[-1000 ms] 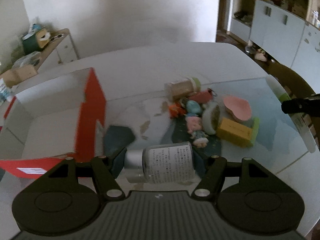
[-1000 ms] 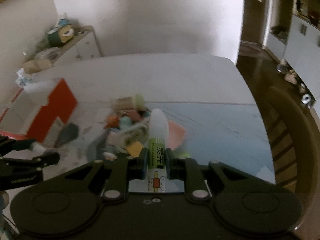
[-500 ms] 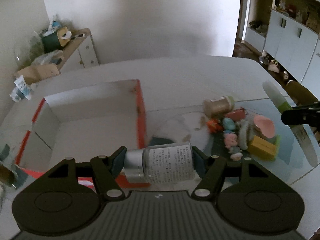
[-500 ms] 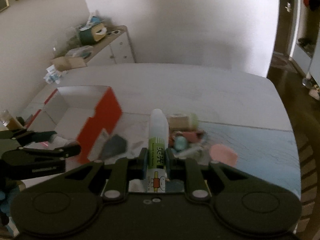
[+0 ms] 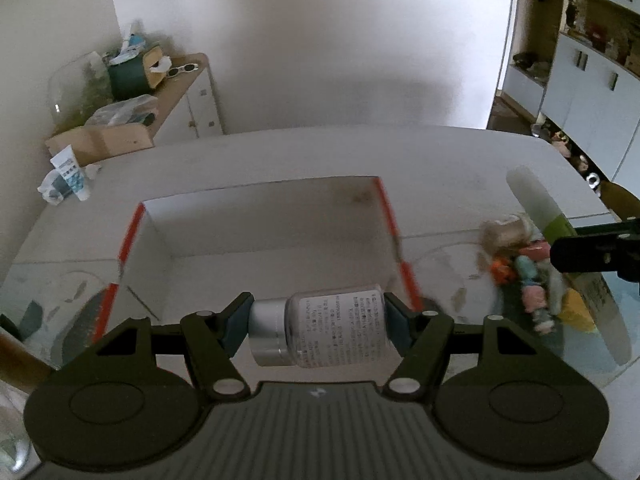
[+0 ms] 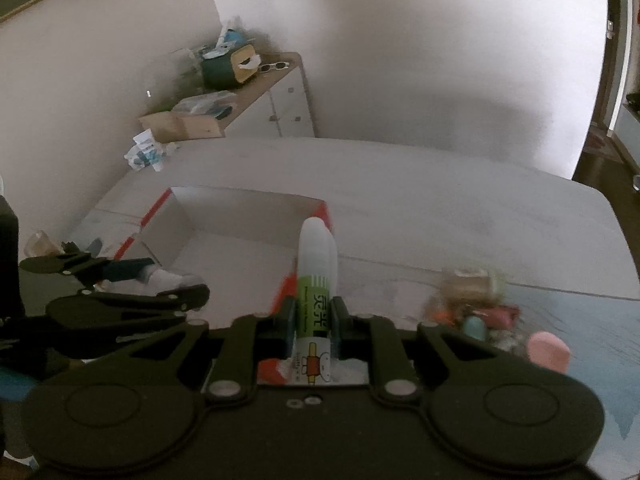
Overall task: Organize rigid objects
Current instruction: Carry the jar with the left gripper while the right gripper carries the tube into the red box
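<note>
Over the near rim of the open box (image 5: 256,248) we carry a clear bottle (image 5: 336,330) sideways, clamped in our left gripper (image 5: 316,326). Our right gripper (image 6: 314,326) grips a glue stick (image 6: 316,276) above the box's right wall; its bare floor lies open below. Small items (image 5: 528,276) cluster right.

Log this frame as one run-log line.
left gripper: shut on clear bottle | right gripper: shut on glue stick | box: open, ahead | small-item pile: on table
</note>
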The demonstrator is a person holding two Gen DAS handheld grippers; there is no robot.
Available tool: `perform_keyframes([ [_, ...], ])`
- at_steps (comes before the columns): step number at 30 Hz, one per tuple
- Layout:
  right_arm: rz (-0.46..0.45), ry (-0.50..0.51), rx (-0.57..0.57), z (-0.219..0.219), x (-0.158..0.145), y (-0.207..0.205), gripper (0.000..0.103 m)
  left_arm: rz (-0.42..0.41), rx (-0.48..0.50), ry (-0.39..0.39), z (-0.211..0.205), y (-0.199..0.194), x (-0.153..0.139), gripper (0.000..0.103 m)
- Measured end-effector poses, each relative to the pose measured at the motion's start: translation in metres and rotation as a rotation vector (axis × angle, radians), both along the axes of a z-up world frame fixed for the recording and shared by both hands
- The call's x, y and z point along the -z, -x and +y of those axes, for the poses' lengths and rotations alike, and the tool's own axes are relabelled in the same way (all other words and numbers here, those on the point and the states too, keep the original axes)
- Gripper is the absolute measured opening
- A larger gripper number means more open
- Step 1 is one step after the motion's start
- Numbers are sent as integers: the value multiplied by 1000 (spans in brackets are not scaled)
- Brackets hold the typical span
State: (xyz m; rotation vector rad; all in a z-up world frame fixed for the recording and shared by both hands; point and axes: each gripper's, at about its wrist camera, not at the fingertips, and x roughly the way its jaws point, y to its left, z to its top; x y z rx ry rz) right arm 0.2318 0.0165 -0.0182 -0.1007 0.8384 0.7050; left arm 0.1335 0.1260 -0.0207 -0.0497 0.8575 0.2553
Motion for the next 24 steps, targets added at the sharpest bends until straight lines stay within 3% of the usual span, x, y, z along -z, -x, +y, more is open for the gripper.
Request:
perform_keyframes([
  [11,31,31,7,77,19,-7,17,48,-11,-28,71,-9,19,69],
  [24,60,105,-10,147,56,-18,17,141,-12,-22,122,-40,55,69],
])
